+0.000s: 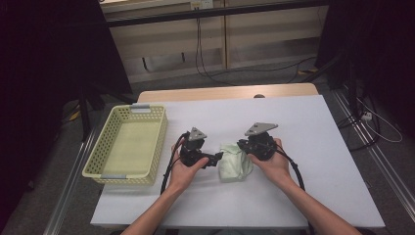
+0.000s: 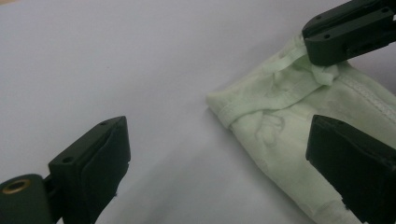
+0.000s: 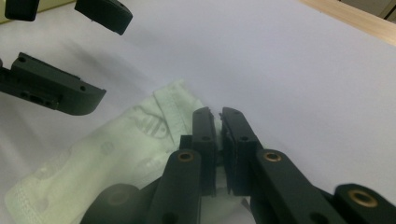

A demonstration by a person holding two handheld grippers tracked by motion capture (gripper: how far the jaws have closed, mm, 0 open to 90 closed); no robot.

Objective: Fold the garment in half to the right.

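1. One crumpled pale green cloth garment [image 1: 235, 162] lies on the white table [image 1: 313, 147], between two black handheld grippers.
2. One pale yellow perforated plastic basket [image 1: 105, 147] stands left.
3. The left gripper [image 2: 219, 163] hovers level, its jaws spread wide beside the garment.
4. The right gripper [image 3: 218, 140], angled downward, pinches the garment's edge.

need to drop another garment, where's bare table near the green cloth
Free: the white table right of the right gripper, and the far strip beyond both grippers. Crowded: the middle, where the left gripper and right gripper flank the green cloth, and the yellow basket at left.
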